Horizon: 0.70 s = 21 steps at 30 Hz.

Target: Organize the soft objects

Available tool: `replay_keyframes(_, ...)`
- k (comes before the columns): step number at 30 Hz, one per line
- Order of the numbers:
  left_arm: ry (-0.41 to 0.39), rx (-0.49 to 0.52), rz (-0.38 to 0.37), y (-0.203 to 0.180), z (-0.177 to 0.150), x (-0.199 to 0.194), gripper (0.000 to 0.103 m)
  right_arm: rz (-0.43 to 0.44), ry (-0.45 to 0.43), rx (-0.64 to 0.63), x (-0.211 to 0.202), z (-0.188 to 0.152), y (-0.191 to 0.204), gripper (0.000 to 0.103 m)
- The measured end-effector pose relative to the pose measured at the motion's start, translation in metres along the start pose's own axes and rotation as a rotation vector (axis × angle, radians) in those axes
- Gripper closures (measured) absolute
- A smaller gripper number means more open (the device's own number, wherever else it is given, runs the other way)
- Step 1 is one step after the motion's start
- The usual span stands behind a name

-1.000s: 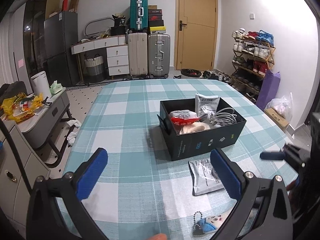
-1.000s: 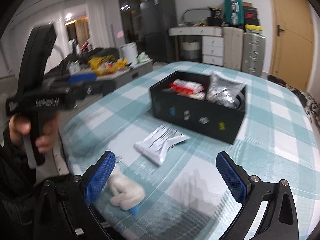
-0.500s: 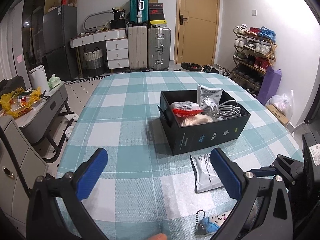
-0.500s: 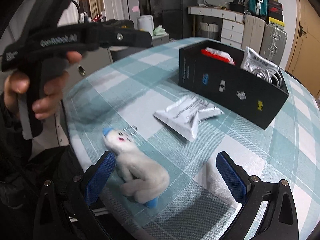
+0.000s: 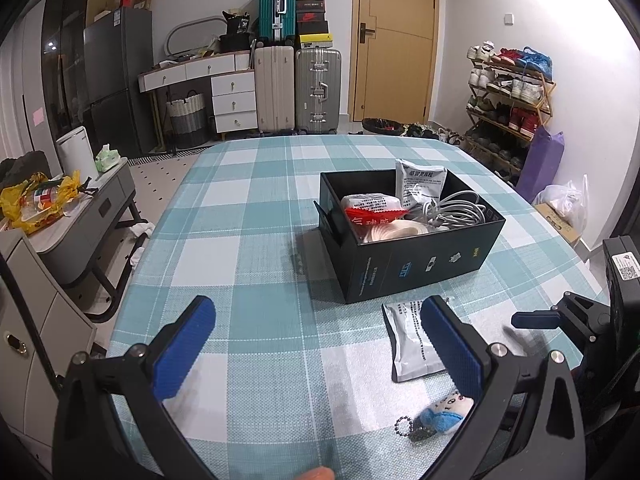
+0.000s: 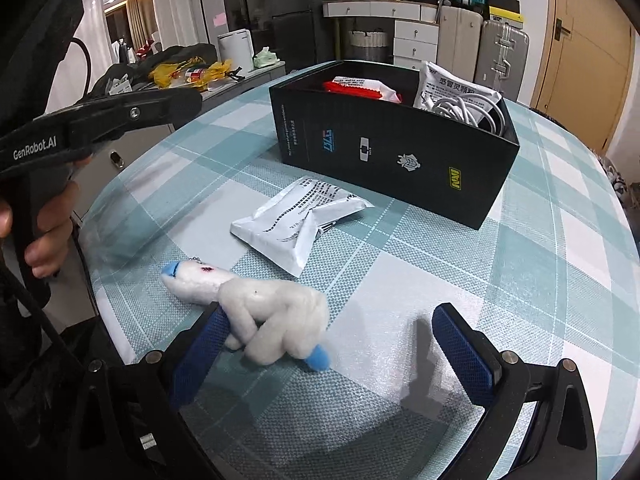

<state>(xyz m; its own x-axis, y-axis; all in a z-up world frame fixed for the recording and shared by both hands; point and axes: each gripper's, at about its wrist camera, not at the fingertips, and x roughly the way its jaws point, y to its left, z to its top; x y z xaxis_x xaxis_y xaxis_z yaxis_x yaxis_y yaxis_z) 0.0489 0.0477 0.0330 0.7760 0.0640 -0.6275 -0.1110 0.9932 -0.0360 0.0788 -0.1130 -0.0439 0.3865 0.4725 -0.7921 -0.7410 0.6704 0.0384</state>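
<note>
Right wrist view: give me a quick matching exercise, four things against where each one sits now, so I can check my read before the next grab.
Things:
1. plush toy
2. flat white sachet
3. coiled white cable
4. red and white packet

Places:
A. in the black box, right part
B. on the tablecloth, just in front of the box
C. in the box, left part
D. on the tablecloth, against the right gripper's left pad, jaws wide

Pairs: 1-D, 2-B, 3-A, 4-C

Checked table [image 5: 248, 208]: box [image 5: 420, 268], packet [image 5: 408, 344], plush [image 6: 260, 304].
</note>
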Motion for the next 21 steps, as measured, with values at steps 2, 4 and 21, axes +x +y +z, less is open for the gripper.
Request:
replay_keyframes(2,0.002,-0.002,0.0,0.0,0.0,0.001,0.0,-0.001,0.002,-0.007,0.002,0.0,0.004,0.001)
replay_keyframes(4,0.003,-0.003,0.0,0.0,0.0,0.001,0.0,-0.013,0.011,-0.011,0.004,0.0,0.005,0.001)
replay_keyframes(21,0.011,0.006,0.004,0.0,-0.002,0.004,0.0,-0.019,-0.014,0.013,0.003,0.002,0.004,0.011)
